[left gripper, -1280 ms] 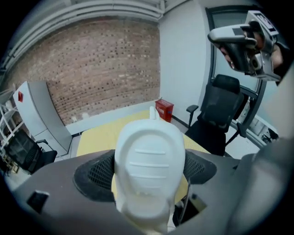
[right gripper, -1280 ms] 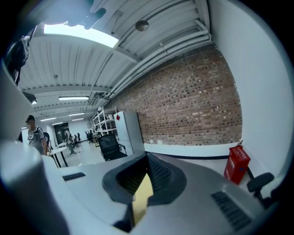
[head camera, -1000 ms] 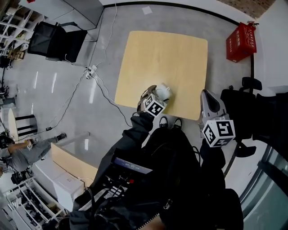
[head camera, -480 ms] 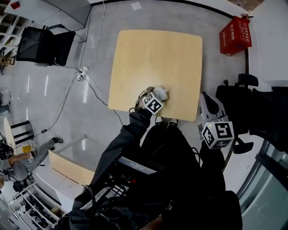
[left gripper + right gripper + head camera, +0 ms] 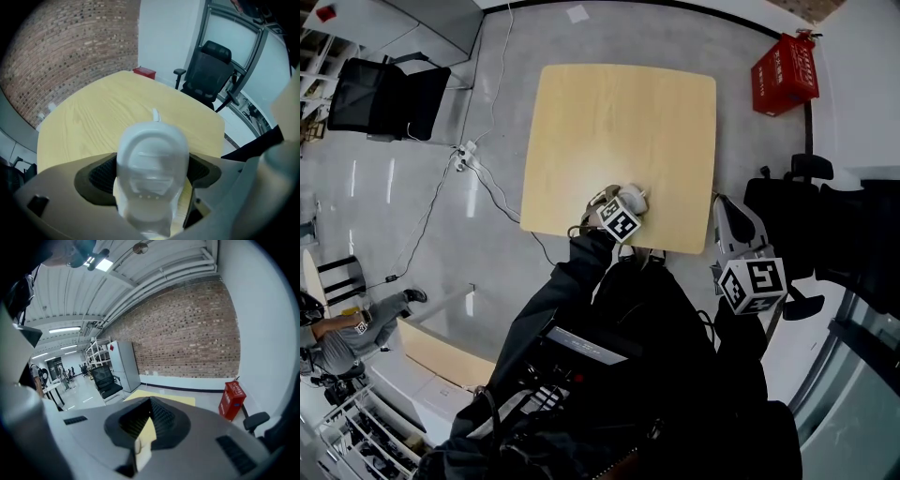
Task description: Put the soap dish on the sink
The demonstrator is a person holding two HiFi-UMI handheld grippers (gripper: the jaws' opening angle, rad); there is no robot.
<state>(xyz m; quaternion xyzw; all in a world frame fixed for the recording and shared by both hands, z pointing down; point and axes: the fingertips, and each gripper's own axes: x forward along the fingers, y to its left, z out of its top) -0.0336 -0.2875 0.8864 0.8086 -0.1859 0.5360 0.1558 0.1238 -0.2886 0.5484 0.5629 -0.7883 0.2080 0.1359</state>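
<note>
Table (image 5: 619,122): pale wood, on a grey floor (image 5: 487,216).
Soap dish (image 5: 152,164): white, over the table's near edge.
Left gripper (image 5: 615,204): I see it clamped on the soap dish.
Right gripper (image 5: 143,444): jaws together (held off the table's right side).

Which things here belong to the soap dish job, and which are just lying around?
In the job: soap dish, clamped in the left hand-held gripper; wooden table beneath it. No sink in view.
Lying about: right hand-held gripper, shut and empty; red box; black chair; power strip.
</note>
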